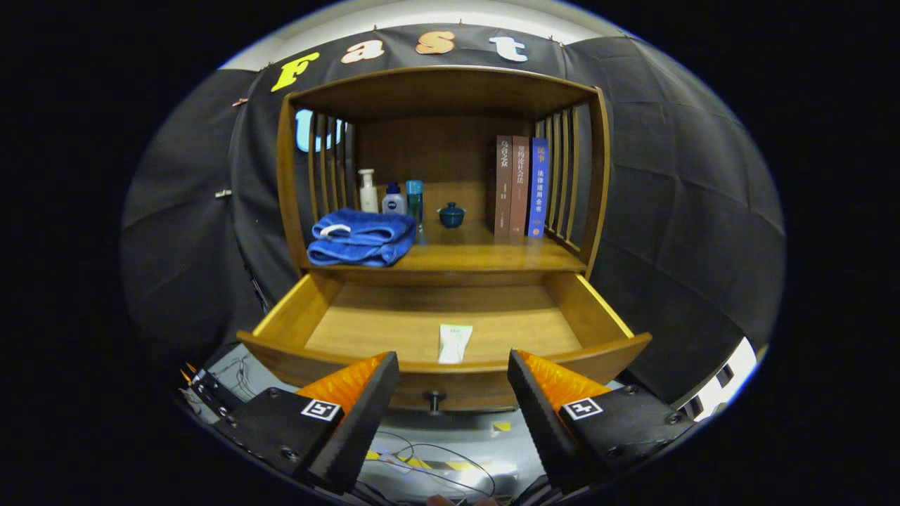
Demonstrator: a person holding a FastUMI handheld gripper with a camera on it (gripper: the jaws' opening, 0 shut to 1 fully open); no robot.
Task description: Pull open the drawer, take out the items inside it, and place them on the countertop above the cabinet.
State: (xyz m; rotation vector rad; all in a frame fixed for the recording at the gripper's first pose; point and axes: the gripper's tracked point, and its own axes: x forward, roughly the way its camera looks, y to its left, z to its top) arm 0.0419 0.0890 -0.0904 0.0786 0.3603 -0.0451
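The drawer of the wooden cabinet was pulled out fully toward the camera and filled the lower middle of the frame. Inside it, near the front wall and a little right of the centre, lay one small white tube, flat on the drawer floor, with its narrow end pointing to the back. The dark round knob of the drawer showed below the front wall, in the gap between the two fingers.

The gripper hung in front of the drawer, at the bottom of the frame. Its fingers were spread wide apart and held nothing; the tips were level with the drawer front and touched neither the front nor the knob, as far as I could see.

Above the drawer was the countertop of the cabinet. On its left side lay a folded blue towel. Behind the towel stood a white pump bottle, a small white bottle with blue cap and a tall teal bottle. Near the middle, toward the back, stood a small dark blue lidded pot. On the right three books stood upright against the slatted side. Thin cables lay on the grey floor at the bottom of the frame.
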